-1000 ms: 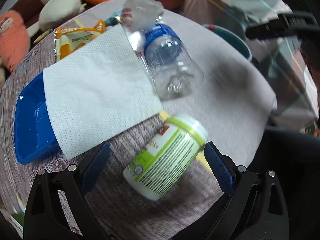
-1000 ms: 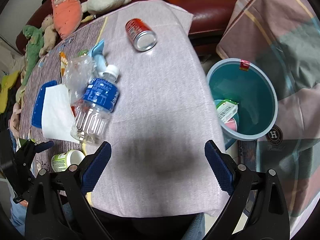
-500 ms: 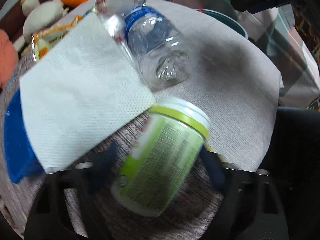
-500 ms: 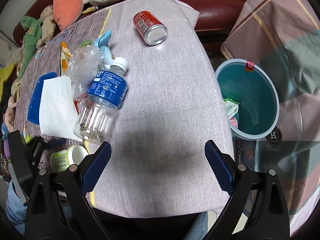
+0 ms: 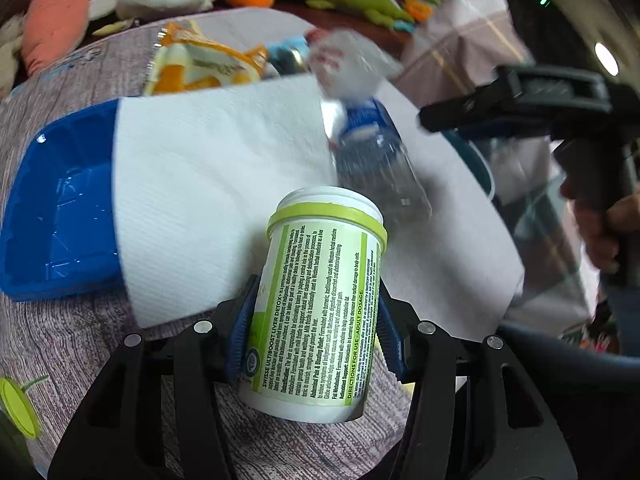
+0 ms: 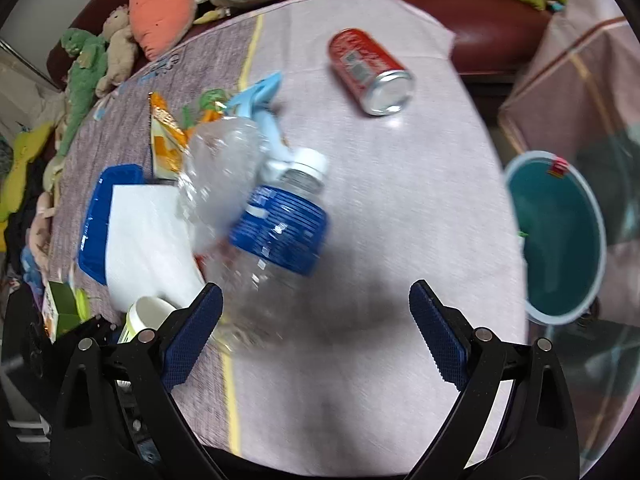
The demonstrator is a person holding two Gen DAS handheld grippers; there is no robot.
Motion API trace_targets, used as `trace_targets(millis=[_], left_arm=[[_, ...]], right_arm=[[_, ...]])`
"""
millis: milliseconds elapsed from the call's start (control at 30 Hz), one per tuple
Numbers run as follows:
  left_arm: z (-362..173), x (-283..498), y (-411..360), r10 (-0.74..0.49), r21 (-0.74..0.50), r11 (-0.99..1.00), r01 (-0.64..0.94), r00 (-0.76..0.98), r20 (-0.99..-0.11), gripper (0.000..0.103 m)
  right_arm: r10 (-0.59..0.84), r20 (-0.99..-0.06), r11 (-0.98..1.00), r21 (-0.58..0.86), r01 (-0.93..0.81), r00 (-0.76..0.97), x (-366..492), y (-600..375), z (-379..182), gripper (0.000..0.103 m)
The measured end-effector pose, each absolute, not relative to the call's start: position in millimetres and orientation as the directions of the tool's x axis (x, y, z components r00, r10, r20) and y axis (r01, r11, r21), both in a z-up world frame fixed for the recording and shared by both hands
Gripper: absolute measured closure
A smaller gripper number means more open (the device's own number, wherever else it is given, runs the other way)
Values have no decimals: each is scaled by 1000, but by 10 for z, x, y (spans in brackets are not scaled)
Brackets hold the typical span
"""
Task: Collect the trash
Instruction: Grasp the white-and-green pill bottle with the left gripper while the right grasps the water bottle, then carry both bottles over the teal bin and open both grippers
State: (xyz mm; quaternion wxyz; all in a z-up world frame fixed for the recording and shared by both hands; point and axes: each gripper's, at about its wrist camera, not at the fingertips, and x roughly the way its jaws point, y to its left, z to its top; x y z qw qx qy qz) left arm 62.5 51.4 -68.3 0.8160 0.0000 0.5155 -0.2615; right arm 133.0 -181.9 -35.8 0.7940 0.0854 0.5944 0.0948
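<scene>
Left tongs [image 5: 316, 336] closing on the jar [image 5: 320, 300], wide apart a second ago, pads now against its sides beside the napkin [image 5: 216, 208]. Right tongs [image 6: 316, 336] gaping, empty, nearer the bottle [image 6: 276, 248]. Probably next: jar to the bin [image 6: 560, 236].

The supplement jar [image 5: 320, 304], earlier lying loose on the surface, is now clamped between the closing left tool [image 5: 316, 330].

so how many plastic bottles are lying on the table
2: a blue-labelled bottle lying mid-table, cap pointing away, and a crumpled clear bottle touching its left side. More could be hidden under the paper towel.
</scene>
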Motion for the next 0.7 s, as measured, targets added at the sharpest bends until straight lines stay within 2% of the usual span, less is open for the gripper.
trace_targets(millis=[100, 167, 233, 267, 400, 533, 700], left_arm=[[-654, 676, 590, -442, -302, 869, 393, 339, -830, 48], [-632, 707, 648, -450, -321, 872, 369, 348, -822, 48], [-603, 712, 679, -451, -329, 875, 354, 356, -818, 48], [-601, 699, 698, -451, -330, 876, 351, 358, -817, 48], [-594, 765, 684, -447, -336, 883, 329, 366, -816, 48], [-569, 823, 702, -445, -347, 888, 303, 373, -814, 48], [-534, 844, 670, -434, -344, 895, 283, 383, -815, 48]], right_arm=[[276, -928, 961, 267, -72, 251, 1476, -1669, -473, 15], [297, -927, 955, 285, -83, 228, 1535, -1598, -537, 25], [311, -928, 950, 297, -94, 205, 1590, -1542, -619, 29], [315, -928, 949, 300, -100, 198, 1612, -1513, -652, 35], [341, -923, 940, 327, -102, 180, 1662, -1461, -738, 35], [391, -907, 920, 386, -62, 157, 1737, -1508, -877, 29], [431, -885, 902, 424, -82, 176, 1656, -1550, -855, 33]])
